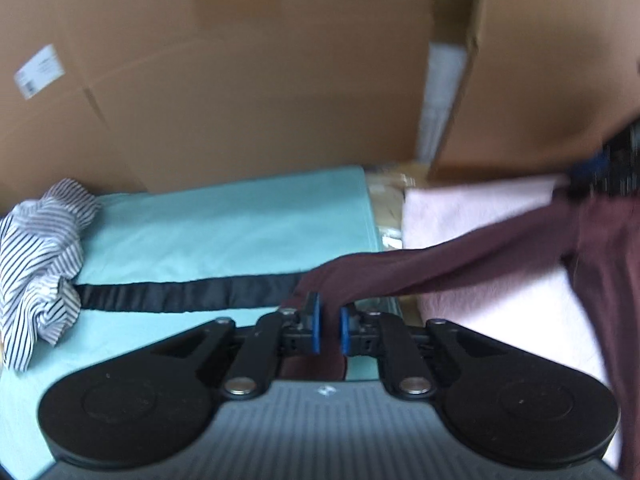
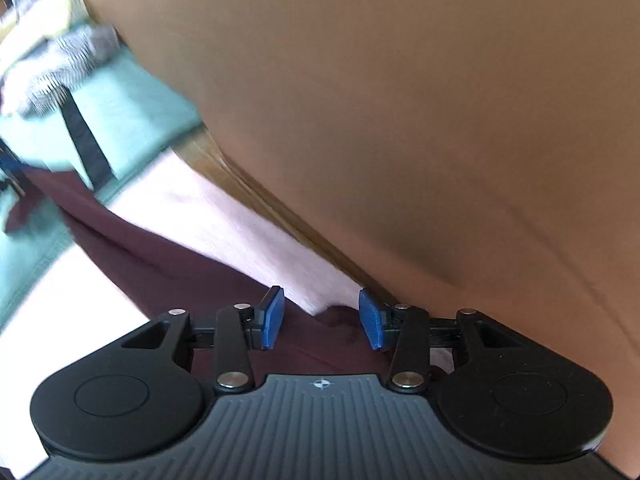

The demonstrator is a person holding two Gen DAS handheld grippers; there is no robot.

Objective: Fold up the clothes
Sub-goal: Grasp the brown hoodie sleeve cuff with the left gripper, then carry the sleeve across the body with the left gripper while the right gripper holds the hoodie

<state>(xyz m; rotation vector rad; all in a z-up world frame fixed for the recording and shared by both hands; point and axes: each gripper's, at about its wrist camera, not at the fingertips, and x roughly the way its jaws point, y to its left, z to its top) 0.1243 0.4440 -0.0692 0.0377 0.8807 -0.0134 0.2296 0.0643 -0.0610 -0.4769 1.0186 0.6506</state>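
At the far left of the left wrist view a striped shirt (image 1: 38,264) lies crumpled on a teal cloth (image 1: 224,220), with a black strap (image 1: 180,296) running from under it toward the middle. Just right of the strap's end sits the left claw (image 1: 328,326): its blue pads (image 1: 316,324) stand close together with a narrow gap, and maroon fabric passes at and below them, so it looks to be pinching an edge of the maroon garment (image 1: 460,268), though the blur leaves that unsure. From there the garment stretches in a taut band across a pale pink towel (image 1: 480,208), up toward the right claw (image 1: 600,172), dark and smeared at the frame's edge in front of the cardboard boxes (image 1: 240,80).

Seen from the right wrist, the right claw (image 2: 322,318) has its pads spread wide, the garment (image 2: 160,256) lying between and beneath them without being clamped.

My judgement is that the garment is being drawn out flat between the two claws, either to start a fold or to smooth one. To do it well, keep the span evenly taut, lower both ends together onto the towel, and keep the fabric clear of the strap and the box wall close on the right.
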